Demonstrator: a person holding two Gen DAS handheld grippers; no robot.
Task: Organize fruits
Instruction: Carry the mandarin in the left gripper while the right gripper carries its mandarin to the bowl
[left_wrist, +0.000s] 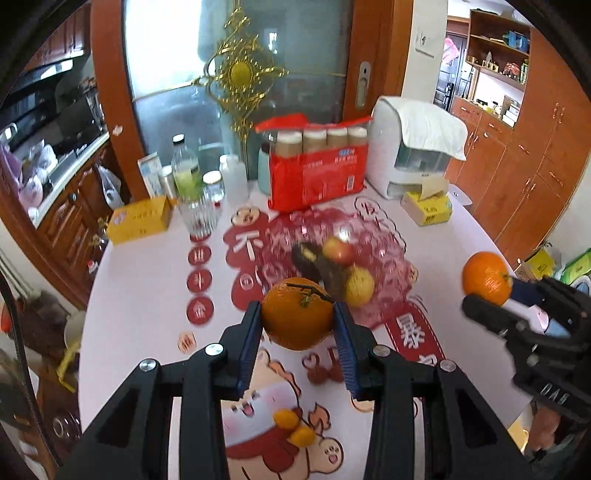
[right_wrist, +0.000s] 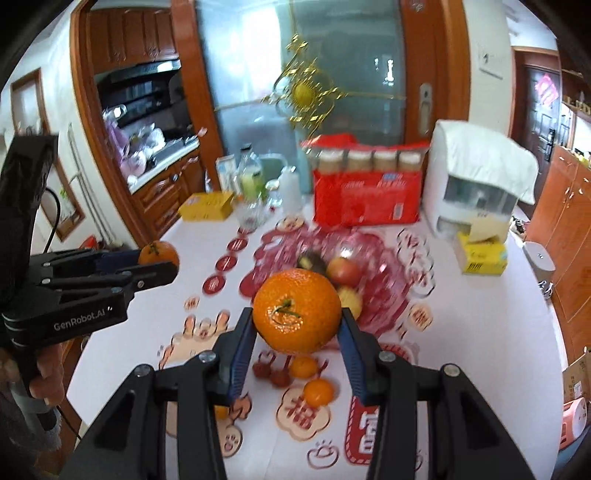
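Observation:
My left gripper (left_wrist: 297, 314) is shut on a large orange (left_wrist: 297, 318) and holds it above the table. My right gripper (right_wrist: 297, 317) is shut on another large orange (right_wrist: 296, 310), also in the air. Each gripper shows in the other's view, the right gripper (left_wrist: 491, 295) to the right, the left gripper (right_wrist: 162, 264) to the left. Ahead, a clear glass bowl (right_wrist: 384, 258) holds a red apple (right_wrist: 344, 271), a yellow fruit (right_wrist: 351, 299) and a dark banana (left_wrist: 321, 267). Two small mandarins (right_wrist: 303, 366) (right_wrist: 318, 392) and small red fruits (right_wrist: 271, 373) lie on the tablecloth.
A red pack of jars (left_wrist: 317, 173), a white appliance with a cloth (left_wrist: 410, 147), a yellow tissue box (left_wrist: 428, 208), a yellow carton (left_wrist: 138, 219), a glass (left_wrist: 197, 216) and bottles (left_wrist: 186, 170) stand at the table's far side. Wooden cabinets stand at right.

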